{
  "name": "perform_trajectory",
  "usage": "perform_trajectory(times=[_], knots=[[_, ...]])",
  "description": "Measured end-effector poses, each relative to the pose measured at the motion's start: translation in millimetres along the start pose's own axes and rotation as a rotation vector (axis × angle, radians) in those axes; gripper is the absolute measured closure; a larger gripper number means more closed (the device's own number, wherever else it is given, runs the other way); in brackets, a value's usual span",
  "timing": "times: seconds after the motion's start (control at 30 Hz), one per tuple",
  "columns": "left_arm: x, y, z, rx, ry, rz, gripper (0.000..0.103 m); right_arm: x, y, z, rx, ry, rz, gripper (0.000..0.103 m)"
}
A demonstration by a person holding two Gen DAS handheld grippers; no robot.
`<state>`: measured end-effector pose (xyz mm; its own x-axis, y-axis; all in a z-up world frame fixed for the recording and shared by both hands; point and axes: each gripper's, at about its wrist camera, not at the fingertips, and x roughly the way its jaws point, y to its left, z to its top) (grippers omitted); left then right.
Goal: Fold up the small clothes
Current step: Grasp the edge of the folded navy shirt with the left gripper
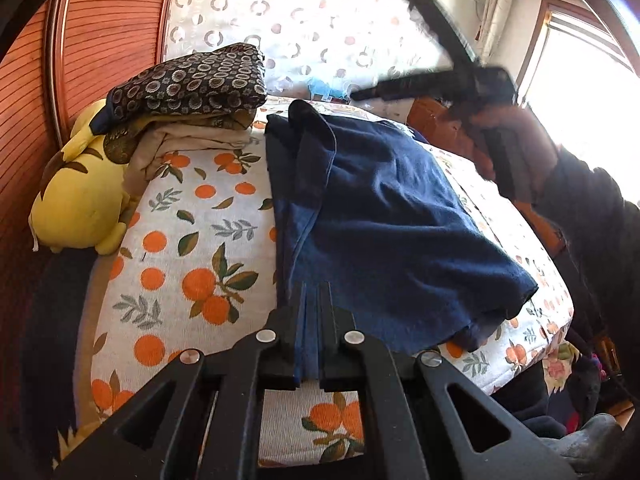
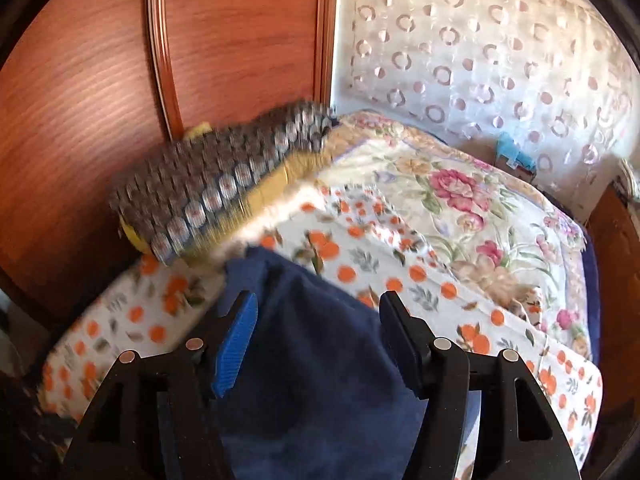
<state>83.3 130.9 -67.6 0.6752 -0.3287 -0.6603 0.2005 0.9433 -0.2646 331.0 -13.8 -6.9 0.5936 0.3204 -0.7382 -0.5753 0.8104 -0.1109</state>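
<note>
Left wrist view: the left claw (image 1: 311,300) is clamped on the navy garment's (image 1: 384,216) near edge, anchoring it on the bed (image 1: 180,240); the right claw (image 2: 318,320) hangs apart above the cloth, gripping nothing.

1. I see the garment (image 1: 384,216) is solid navy blue, no print.
2. Bed sheet (image 1: 180,248): white with orange fruit and green-grey leaves.
3. Quilt (image 2: 472,200): cream with pink roses.
4. Folded cloth (image 1: 188,80): dark with small pale ring motifs.
5. Plush toy (image 1: 80,200): yellow with brown stripes.
6. Curtain (image 2: 480,52): white with pinkish rings.
7. Right gripper (image 2: 318,320): black, blue ribbed pads (image 2: 236,344).
8. Wardrobe (image 2: 100,80): reddish-brown wood grain.
</note>
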Motion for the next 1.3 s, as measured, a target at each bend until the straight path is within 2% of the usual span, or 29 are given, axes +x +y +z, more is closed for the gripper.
perform_trajectory(times=[0.03,0.07,0.17,0.23,0.33,0.4,0.47,0.6,0.8,0.93,1.1,1.2,1.3], knots=[[2,0,1,0.003,0.004,0.006,0.091,9,5,-5,-0.023,0.022,-0.009,0.038],[2,0,1,0.004,0.005,0.007,0.067,19,10,-9,-0.043,0.041,-0.012,0.038],[3,5,-1,-0.01,-0.006,0.025,0.036,43,27,-12,-0.077,0.077,-0.008,0.038],[3,10,-2,-0.023,-0.006,0.035,0.029,55,41,-10,-0.099,0.081,0.005,0.038],[3,17,-4,-0.033,0.0,0.056,0.028,59,56,2,-0.105,0.045,0.081,0.038],[2,21,-5,-0.037,0.002,0.061,0.028,46,58,11,-0.066,-0.029,0.212,0.038],[2,23,-6,-0.043,0.004,0.062,0.028,32,53,16,-0.019,-0.089,0.24,0.037],[6,25,-7,-0.048,0.016,0.066,0.028,14,37,12,-0.018,-0.098,0.167,0.037],[13,21,-5,-0.053,0.01,0.049,0.028,-49,16,-42,0.011,-0.115,0.062,0.038],[19,15,0,-0.046,0.003,0.062,0.028,-85,12,-100,0.069,-0.104,0.046,0.037],[28,7,-1,-0.022,0.03,0.061,0.028,-112,20,-161,0.124,-0.035,0.061,0.037],[31,6,-7,-0.023,0.048,0.066,0.028,-114,27,-183,0.167,-0.009,0.077,0.037],[28,8,-13,-0.015,0.031,0.089,0.03,-119,39,-197,0.178,-0.017,0.064,0.035]])
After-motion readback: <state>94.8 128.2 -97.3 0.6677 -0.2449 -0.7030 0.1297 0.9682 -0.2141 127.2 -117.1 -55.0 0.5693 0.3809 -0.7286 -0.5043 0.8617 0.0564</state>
